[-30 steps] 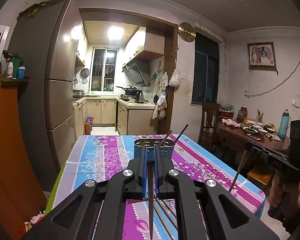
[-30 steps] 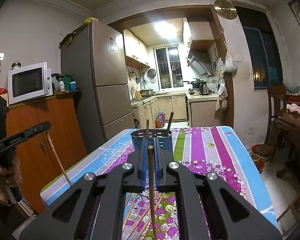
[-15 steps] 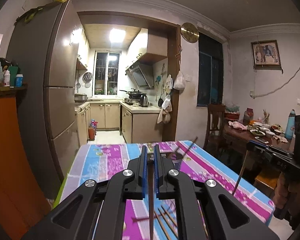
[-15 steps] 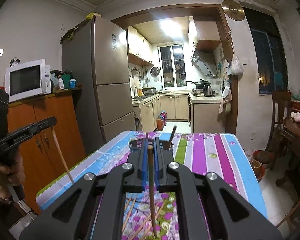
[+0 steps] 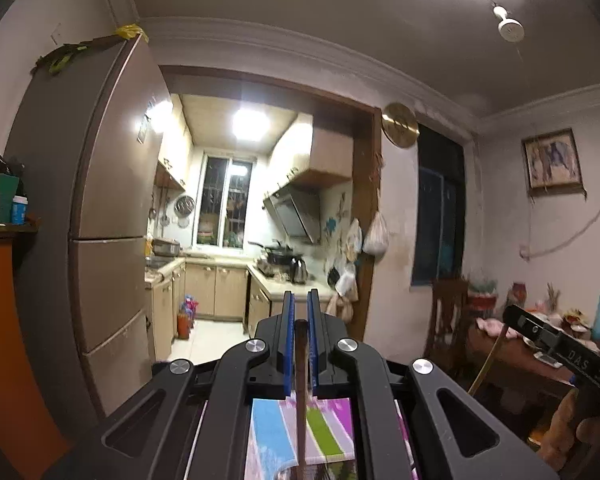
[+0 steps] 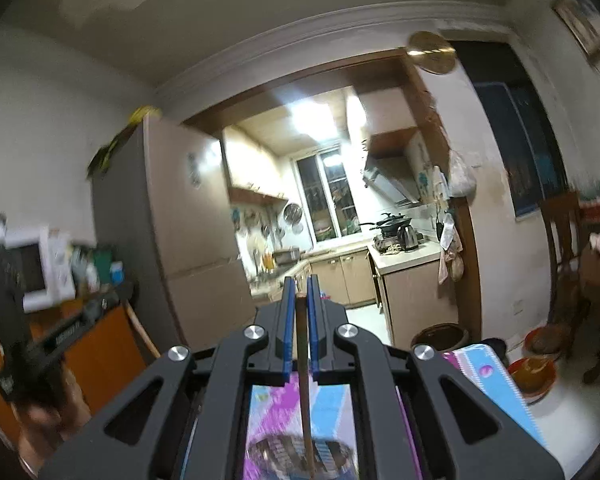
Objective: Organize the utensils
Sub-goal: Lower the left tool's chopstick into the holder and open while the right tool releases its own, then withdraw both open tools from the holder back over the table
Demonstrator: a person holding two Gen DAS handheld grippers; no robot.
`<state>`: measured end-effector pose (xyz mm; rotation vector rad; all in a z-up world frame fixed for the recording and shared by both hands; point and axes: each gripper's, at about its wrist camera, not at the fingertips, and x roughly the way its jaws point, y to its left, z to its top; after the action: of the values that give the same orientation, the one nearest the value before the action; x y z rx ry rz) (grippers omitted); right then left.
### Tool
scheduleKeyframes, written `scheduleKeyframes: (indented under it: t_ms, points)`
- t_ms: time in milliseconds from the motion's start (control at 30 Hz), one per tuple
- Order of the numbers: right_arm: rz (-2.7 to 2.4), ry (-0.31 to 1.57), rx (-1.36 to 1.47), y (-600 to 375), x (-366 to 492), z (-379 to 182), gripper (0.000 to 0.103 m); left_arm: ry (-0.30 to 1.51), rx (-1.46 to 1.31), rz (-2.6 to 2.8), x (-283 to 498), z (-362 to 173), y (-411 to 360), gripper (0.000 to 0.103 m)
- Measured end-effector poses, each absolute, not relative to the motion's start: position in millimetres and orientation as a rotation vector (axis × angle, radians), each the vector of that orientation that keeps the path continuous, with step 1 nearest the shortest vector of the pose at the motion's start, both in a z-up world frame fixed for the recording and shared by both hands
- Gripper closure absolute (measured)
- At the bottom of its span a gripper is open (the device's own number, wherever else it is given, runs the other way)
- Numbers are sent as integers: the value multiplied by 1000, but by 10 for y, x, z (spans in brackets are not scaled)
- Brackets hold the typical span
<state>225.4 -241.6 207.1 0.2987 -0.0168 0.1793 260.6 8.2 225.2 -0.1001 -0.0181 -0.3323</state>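
My left gripper (image 5: 299,312) is shut on a brown chopstick (image 5: 300,392) that hangs straight down between its blue pads. My right gripper (image 6: 299,292) is shut on another wooden chopstick (image 6: 305,396), also hanging down. Below each, through the gripper frame, shows the colourful striped tablecloth (image 5: 320,428). In the right wrist view the chopstick's tip hangs over the rim of the round metal utensil holder (image 6: 276,448). The right gripper (image 5: 512,320) with its chopstick also shows at the right edge of the left wrist view, and the left gripper (image 6: 116,292) at the left edge of the right wrist view.
A tall fridge (image 5: 108,240) and an orange cabinet (image 5: 4,320) with a microwave (image 6: 36,268) stand to the left. The kitchen doorway lies straight ahead. A dark wooden dining table (image 5: 516,356) with dishes and a chair (image 5: 448,320) are on the right. Bowls (image 6: 534,368) sit on the floor.
Both grippers have risen with their chopsticks, so the table has dropped almost out of view. The utensil holder, earlier ahead on the table, now lies below the right gripper.
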Motion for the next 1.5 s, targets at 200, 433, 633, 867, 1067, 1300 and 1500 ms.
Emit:
scheduleKeyframes:
  t_ms: [200, 433, 633, 867, 1067, 1300, 1500]
  points:
    - [138, 32, 415, -2522, 2782, 1673, 98, 43, -199, -337, 3169, 1818, 71, 96]
    - [113, 188, 433, -2452, 3162, 1120, 98, 204, -318, -316, 3693, 1088, 348, 96]
    - [75, 268, 324, -2263, 3221, 981, 90, 271, -339, -304, 3764, 886, 520, 91]
    - [30, 174, 287, -2447, 2833, 1209, 75, 137, -318, -260, 3401, 1340, 760, 68]
    - [37, 75, 234, -2709, 2151, 1463, 71, 17, -232, -199, 2687, 1646, 984, 66]
    - [4, 41, 107, -2918, 1100, 1471, 67, -27, 10, -144, 1667, 1473, 1078, 53]
    - [-68, 108, 40, -3026, 358, 1150, 67, 23, 214, -96, 890, 1067, 1136, 45]
